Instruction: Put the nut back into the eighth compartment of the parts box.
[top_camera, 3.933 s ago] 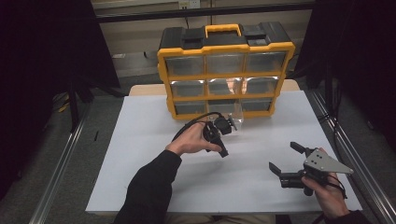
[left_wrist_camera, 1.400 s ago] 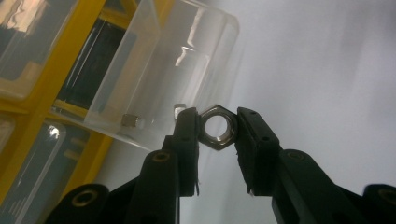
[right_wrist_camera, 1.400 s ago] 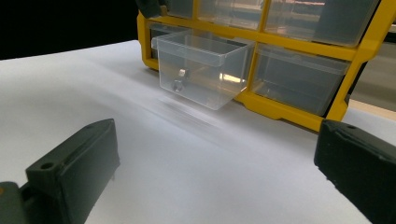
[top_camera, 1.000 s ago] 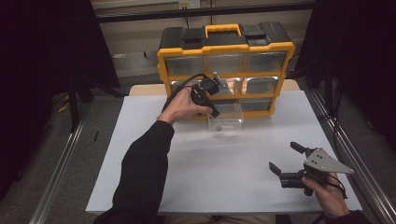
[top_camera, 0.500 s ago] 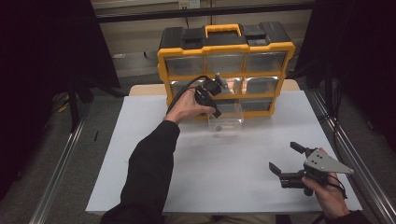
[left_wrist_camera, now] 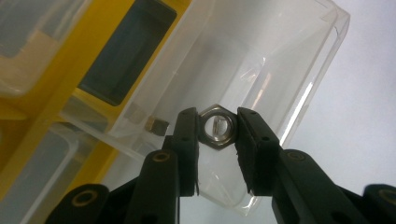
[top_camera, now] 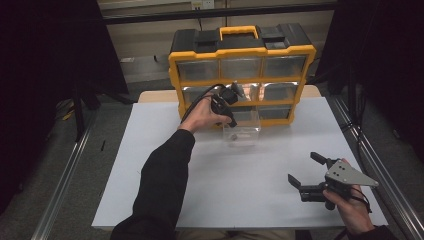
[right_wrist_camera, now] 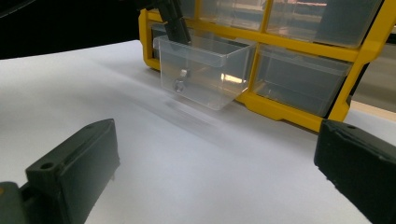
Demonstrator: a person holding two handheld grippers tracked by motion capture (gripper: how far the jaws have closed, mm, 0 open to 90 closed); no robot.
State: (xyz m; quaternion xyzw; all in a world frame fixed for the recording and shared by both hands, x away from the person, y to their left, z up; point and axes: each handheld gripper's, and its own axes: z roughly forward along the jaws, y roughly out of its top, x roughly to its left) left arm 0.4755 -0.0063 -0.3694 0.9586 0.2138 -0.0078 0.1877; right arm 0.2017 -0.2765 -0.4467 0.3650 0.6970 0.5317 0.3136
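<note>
A steel hex nut [left_wrist_camera: 206,136] is pinched between the black jaws of my left gripper [left_wrist_camera: 216,130], which is shut on it. The gripper [top_camera: 234,95] hovers above a clear plastic drawer [top_camera: 241,127] pulled out of the bottom row of a yellow and black organiser [top_camera: 242,55]. In the left gripper view the drawer [left_wrist_camera: 261,60] lies directly under the nut, with small metal parts [left_wrist_camera: 156,125] inside. My right gripper [top_camera: 306,169] rests open at the table's near right, holding nothing. Its own view looks between wide jaws [right_wrist_camera: 215,163] at the drawer [right_wrist_camera: 205,70].
The white table top [top_camera: 150,165] stretches between the organiser and the near edge. The organiser's other clear drawers [top_camera: 240,67] are pushed in. A metal rail [top_camera: 370,160] runs along the table's right side. Dark floor lies at the left.
My left gripper has carried the nut from the table's middle up to the pulled-out drawer, edging slightly right over the last second. The right gripper has stayed still.
</note>
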